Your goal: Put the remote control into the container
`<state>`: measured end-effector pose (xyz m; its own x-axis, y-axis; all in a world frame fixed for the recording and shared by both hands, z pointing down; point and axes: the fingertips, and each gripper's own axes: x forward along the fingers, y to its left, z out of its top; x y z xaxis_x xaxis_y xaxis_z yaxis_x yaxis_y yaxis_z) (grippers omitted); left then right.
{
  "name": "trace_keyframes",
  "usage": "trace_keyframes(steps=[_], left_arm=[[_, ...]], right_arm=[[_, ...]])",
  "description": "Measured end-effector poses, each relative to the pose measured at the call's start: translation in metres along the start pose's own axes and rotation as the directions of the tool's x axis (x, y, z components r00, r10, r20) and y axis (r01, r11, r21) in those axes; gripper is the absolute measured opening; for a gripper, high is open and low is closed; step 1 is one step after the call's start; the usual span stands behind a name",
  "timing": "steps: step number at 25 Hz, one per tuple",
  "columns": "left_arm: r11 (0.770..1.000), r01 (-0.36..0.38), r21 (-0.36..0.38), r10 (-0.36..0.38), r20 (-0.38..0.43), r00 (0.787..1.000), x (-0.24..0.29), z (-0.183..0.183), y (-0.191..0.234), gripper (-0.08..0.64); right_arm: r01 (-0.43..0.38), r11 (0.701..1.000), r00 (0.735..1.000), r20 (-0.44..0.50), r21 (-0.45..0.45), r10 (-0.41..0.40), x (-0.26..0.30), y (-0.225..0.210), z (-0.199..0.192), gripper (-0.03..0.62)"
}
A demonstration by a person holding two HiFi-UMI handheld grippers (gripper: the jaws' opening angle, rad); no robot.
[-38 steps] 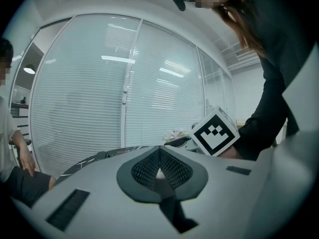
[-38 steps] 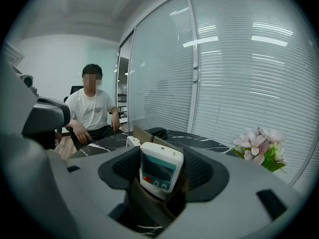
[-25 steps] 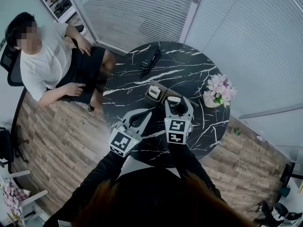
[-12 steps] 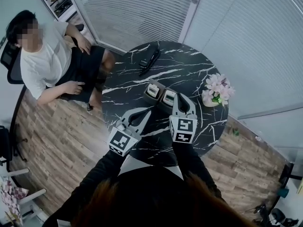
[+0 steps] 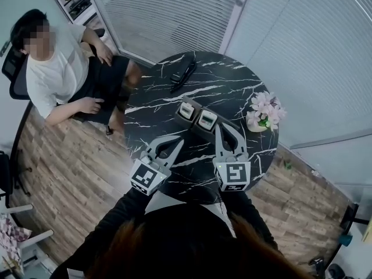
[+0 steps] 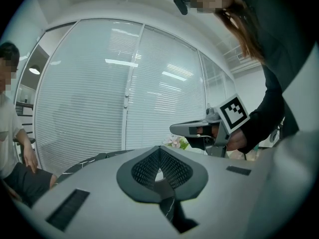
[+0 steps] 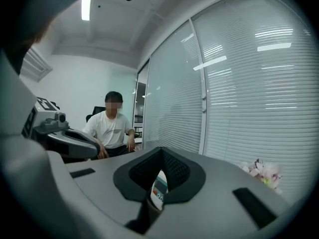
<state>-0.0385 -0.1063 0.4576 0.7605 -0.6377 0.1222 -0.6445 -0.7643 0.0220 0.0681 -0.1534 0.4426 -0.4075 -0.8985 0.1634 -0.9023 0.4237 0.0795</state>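
Note:
A dark container (image 5: 195, 106) stands in the middle of the round black marble table (image 5: 232, 80). Two white remote controls stand in it, one on the left (image 5: 186, 110) and one on the right (image 5: 207, 120). My right gripper (image 5: 223, 128) hovers just on the near side of the right remote, shut and empty. In the right gripper view that remote (image 7: 159, 189) shows through the slit between my shut jaws (image 7: 160, 176). My left gripper (image 5: 179, 139) is held near the container's left side, shut on nothing (image 6: 160, 171).
A black object (image 5: 183, 74) lies on the far side of the table. A pot of pink flowers (image 5: 263, 112) stands at the right edge. A person (image 5: 58, 74) sits on a chair left of the table. Blinds line the walls behind.
The right gripper let go of the white remote in the container, drew back toward me and upward, and its jaws closed empty. The left gripper stayed put.

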Motion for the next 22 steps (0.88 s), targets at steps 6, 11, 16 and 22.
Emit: trace_keyframes(steps=[6, 11, 16, 22], left_arm=[[1.0, 0.0, -0.018, 0.0, 0.004, 1.0, -0.01, 0.003, -0.011, 0.009], [0.999, 0.0, -0.033, 0.0, 0.002, 1.0, -0.018, 0.004, -0.021, 0.009], [1.0, 0.015, -0.026, -0.014, 0.007, 1.0, -0.023, 0.004, -0.033, 0.009], [0.999, 0.021, -0.044, -0.021, -0.006, 1.0, -0.024, 0.006, -0.042, 0.009]], right_arm=[[-0.087, 0.996, 0.996, 0.007, -0.011, 0.088, -0.034, 0.025, 0.003, 0.015], [-0.12, 0.991, 0.993, 0.0, 0.056, 0.12, -0.06, 0.037, 0.0, 0.015], [-0.142, 0.986, 0.989, -0.018, 0.083, 0.144, -0.077, 0.045, -0.003, 0.015], [-0.149, 0.982, 0.988, -0.012, 0.114, 0.151, -0.089, 0.049, -0.001, 0.015]])
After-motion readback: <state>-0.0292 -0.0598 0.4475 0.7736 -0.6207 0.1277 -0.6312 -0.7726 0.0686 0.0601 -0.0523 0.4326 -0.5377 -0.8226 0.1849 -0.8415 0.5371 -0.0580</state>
